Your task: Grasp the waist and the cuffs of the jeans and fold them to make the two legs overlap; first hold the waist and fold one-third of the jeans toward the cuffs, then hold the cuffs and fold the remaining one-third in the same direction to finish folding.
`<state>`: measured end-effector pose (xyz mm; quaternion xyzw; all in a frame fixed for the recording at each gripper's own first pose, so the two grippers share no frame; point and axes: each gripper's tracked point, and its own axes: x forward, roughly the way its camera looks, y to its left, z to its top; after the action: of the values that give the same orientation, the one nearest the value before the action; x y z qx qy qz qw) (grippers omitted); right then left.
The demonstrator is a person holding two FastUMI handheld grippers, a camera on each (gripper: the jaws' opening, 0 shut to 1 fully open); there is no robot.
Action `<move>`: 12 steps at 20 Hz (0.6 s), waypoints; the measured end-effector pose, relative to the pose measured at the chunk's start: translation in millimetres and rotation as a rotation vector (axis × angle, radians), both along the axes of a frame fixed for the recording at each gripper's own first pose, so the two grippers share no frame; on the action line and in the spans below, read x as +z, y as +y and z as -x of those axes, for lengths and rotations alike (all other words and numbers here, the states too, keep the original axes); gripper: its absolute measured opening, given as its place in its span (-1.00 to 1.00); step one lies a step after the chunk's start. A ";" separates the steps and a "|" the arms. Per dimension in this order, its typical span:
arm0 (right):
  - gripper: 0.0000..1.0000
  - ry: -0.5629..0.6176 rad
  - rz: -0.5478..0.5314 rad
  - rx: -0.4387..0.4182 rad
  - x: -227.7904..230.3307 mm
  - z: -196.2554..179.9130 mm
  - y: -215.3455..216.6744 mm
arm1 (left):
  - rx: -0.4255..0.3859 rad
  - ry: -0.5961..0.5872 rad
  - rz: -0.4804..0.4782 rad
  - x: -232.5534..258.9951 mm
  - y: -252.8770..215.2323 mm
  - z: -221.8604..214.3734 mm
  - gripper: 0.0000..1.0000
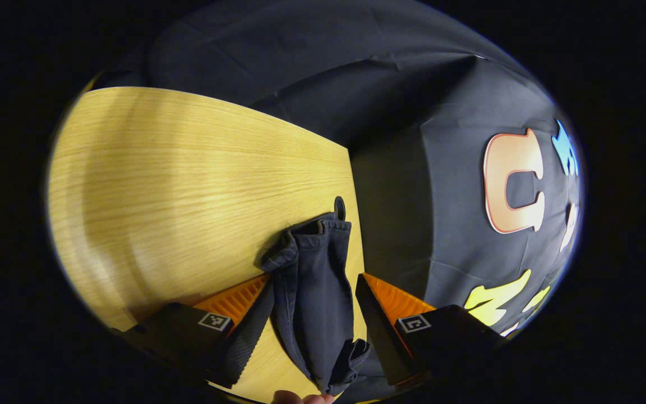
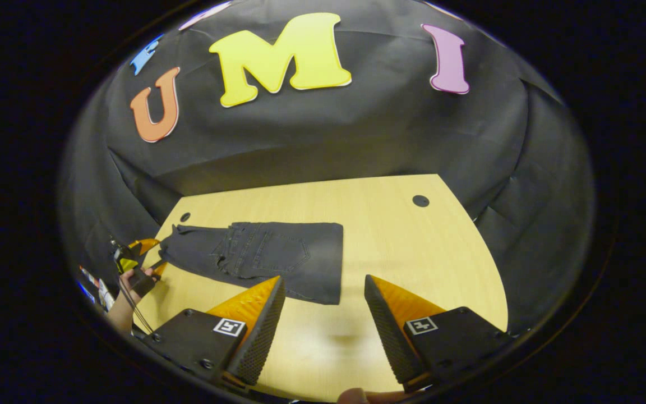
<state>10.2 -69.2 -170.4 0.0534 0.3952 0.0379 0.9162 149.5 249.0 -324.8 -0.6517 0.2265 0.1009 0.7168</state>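
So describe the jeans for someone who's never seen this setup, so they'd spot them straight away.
Start at the light wooden table in front of the black cloth wall. On its left half lies a flat bundle of dark fabric: the jeans, folded, with stitched back pockets facing up. The left tongs reach their end at the table's left edge, and nothing else dark and soft lies on the wood.

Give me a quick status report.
Left gripper open, fingers astride the cuffs. Right gripper open, above the table. Jeans partly folded. Nothing in the way.
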 end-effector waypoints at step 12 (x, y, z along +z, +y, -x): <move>0.70 0.038 -0.040 -0.051 -8.8 34.9 -10.4 | 0.095 0.008 0.133 -15.6 -1.9 -17.4 -0.63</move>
<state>-24.6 -79.5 -179.2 0.0824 0.4100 0.0213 0.9081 166.9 247.1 -340.4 -0.7075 0.2042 0.1221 0.6655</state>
